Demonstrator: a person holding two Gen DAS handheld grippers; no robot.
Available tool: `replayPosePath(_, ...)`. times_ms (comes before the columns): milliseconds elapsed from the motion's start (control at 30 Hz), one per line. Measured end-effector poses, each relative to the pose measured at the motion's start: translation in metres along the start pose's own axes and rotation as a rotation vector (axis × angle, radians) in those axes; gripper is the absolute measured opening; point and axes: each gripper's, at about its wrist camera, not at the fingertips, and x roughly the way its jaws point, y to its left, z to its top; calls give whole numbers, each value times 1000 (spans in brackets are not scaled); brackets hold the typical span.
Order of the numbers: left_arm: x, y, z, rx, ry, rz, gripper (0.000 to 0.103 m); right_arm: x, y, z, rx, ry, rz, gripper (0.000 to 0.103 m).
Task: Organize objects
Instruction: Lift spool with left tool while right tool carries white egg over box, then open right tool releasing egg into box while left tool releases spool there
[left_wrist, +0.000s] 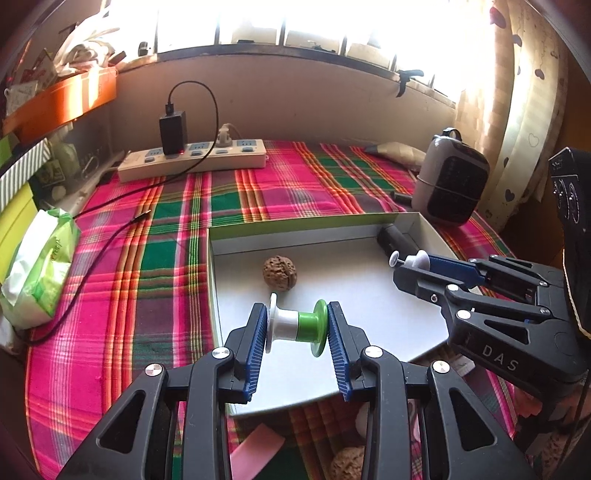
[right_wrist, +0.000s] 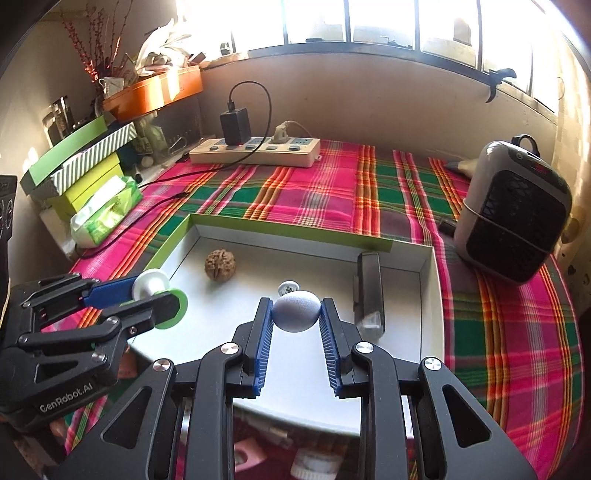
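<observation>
Left gripper: black plastic linkage with ribbed blue fingers; the fingers are clamped on the two flanges of a small spool, held sideways above the tray.
Spool: smooth plastic, one half white, the other green, with round disc-shaped ends; in the right wrist view it shows as a pale drum with a green disc.
Right gripper: same black frame and ridged blue fingers; the fingers are closed on a white pushpin whose rounded, matte head fills the gap; from the left wrist view its thin metal pin and small white end cap stick out past the fingertips.
Tray: shallow rectangular cardboard box lid, white and smooth inside, low walls with a lime green outer rim; it lies flat on the counter under both grippers.
Walnut: round, brown, deeply wrinkled shell; it rests inside the tray near the far left corner, apart from both grippers.
Dark block: long, black, box-shaped object with a clear end, lying in the tray along its right wall.
Counter: covered in woven plaid cloth of pink, green and orange.
Power strip: cream plastic bar at the far edge, with a black charger plugged in.
Heater: rounded grey casing, black grille, right of the tray.
Tissue pack: soft green and white wrapper on the left.
</observation>
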Motion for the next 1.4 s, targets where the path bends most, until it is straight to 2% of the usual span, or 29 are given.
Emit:
replayPosePath(667, 33, 9, 8, -8, 42, 27, 31, 56, 4, 31, -25, 80, 0, 27)
replayPosePath(1400, 42, 6, 8, 16, 46, 30, 31, 74, 4, 35, -31, 133, -18, 27)
